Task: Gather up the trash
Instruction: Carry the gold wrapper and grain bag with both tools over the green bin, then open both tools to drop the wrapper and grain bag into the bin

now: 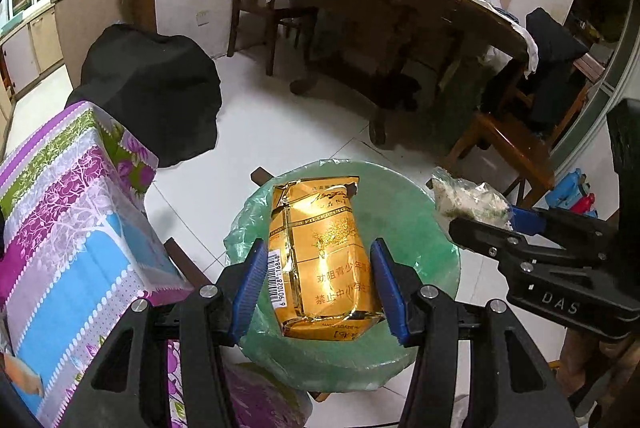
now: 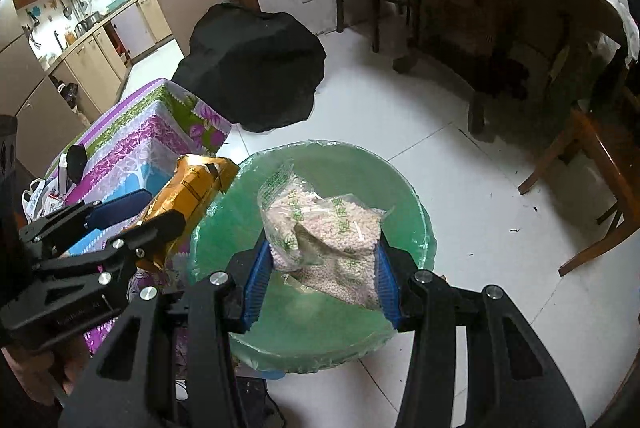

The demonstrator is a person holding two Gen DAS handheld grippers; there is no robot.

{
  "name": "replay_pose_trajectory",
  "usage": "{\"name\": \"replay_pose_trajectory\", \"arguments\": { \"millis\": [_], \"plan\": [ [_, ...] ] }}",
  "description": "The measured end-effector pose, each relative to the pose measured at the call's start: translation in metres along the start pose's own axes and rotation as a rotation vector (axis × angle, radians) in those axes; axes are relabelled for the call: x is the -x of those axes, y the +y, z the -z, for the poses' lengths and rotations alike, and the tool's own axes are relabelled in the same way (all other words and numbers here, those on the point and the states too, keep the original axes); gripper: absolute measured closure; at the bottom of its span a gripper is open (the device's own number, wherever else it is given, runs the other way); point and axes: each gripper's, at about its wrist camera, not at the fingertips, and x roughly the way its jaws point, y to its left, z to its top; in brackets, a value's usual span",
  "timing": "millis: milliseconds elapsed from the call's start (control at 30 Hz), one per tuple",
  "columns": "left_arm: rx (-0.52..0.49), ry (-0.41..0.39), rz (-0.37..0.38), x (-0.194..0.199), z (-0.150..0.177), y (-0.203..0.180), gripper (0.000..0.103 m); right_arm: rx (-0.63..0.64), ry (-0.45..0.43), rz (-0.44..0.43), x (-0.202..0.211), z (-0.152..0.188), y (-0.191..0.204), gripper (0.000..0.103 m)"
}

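Observation:
My left gripper (image 1: pixel 320 280) is shut on a crumpled gold cigarette pack (image 1: pixel 320 260), held above a bin lined with a green plastic bag (image 1: pixel 420 211). The same gold cigarette pack (image 2: pixel 188 195) shows in the right wrist view, at the bin's left rim, clamped in the left gripper (image 2: pixel 160 211). My right gripper (image 2: pixel 320 268) is shut on a clear plastic bag of small pale pellets (image 2: pixel 324 228), held over the green-lined bin (image 2: pixel 404 195). In the left wrist view that pellet bag (image 1: pixel 468 199) hangs at the bin's right edge in the right gripper (image 1: pixel 496 220).
A table with a purple, blue and green flowered cloth (image 1: pixel 72 203) stands left of the bin. A black draped object (image 1: pixel 156 87) sits on the white tile floor behind it. A large wooden dining table (image 1: pixel 400 11) and wooden chairs (image 1: pixel 512 147) stand farther back and right.

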Motion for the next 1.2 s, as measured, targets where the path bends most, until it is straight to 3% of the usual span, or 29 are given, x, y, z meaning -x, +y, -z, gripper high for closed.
{"name": "replay_pose_trajectory", "arguments": {
  "millis": [567, 900, 1200],
  "plan": [
    [-0.018, 0.074, -0.022, -0.019, -0.006, -0.004, 0.049, 0.002, 0.063, 0.018, -0.02, 0.001, -0.009, 0.057],
    [-0.028, 0.162, -0.032, -0.053, -0.002, -0.001, 0.049, 0.022, 0.142, 0.022, -0.047, 0.003, -0.015, 0.056],
    [-0.026, 0.174, -0.038, -0.074, 0.0, 0.003, 0.048, 0.023, 0.157, 0.008, -0.059, 0.006, -0.019, 0.056]
  ]
}}
